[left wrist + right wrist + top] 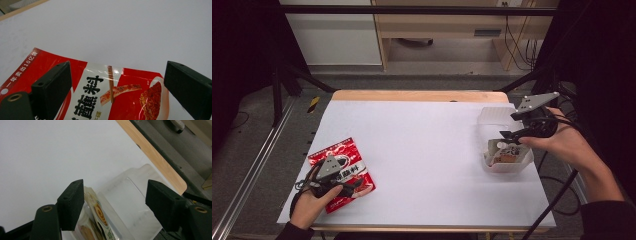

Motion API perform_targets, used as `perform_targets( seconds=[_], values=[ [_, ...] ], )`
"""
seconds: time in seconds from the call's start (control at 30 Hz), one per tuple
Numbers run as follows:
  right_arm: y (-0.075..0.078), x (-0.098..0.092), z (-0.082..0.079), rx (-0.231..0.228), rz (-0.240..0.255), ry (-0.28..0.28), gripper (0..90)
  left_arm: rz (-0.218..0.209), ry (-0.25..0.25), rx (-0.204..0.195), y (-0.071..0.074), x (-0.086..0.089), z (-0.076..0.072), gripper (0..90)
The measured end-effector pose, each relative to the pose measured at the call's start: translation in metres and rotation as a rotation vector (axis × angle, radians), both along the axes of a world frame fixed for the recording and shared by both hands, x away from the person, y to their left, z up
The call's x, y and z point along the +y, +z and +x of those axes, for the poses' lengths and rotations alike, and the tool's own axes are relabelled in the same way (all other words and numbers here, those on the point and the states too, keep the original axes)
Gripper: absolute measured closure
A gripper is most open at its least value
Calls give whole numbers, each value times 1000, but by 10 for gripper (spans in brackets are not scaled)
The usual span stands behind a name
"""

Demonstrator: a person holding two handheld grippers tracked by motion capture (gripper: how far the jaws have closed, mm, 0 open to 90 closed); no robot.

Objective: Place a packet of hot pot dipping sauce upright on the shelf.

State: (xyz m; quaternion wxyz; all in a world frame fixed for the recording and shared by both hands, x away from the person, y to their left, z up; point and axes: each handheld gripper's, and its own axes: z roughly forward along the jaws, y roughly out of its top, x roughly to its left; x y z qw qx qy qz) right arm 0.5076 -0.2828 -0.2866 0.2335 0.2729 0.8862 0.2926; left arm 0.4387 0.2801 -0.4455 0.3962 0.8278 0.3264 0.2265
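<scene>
**Glossy red pouch at the left, clear plastic tub at the right**

At the left edge of the white, matte table cover (422,150) lies a flat red seasoning pouch (343,172), glossy enough to catch glare, printed with bold black characters on a white band and a picture of a heap of coarse red powder. The left gripper (354,186) rests over its near half, held in the person's left hand (309,202). In the left gripper view its blocky black jaws stand wide apart, with the pouch (112,97) lying beneath the gap and neither pad pressing on it.

At the right sits a clear plastic tub (507,150), rectangular with rounded corners, thin-walled and slightly frosted. Inside it leans a small packet (507,149) with a swirl print; what the packet holds is hard to make out. The right gripper (510,137), carried by the right hand (564,142), hangs just above the tub's opening. Its jaws are spread wide, nothing between them, and the right gripper view shows the packet (96,220) below the left jaw and the tub (132,207) underneath. The table's pale wooden edge (152,155) runs beyond.
</scene>
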Motion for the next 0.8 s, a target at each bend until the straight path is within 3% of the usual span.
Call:
perform_targets(
  seconds=[0.2, 0.27, 0.37, 0.43, 0.63, 0.8],
  values=[
    [6, 22, -7, -36, 19, 33, 278, 6, 1, -4, 0, -1, 0, 76],
    [7, 30, -12, -46, 37, 32, 261, 12, 1, -10, 0, -1, -1, 77],
    [8, 44, -22, -75, 13, 15, 237, 9, 2, -11, 1, 0, 0, 77],
    [7, 55, -30, -80, 26, 10, 230, 14, 4, -10, 1, 0, 0, 77],
    [-9, 88, -51, -112, 28, 16, 225, 11, 3, -12, 2, 2, 0, 73],
    [-25, 108, -63, -107, 59, 9, 212, 11, 2, -10, 2, 3, 0, 70]
  ],
)
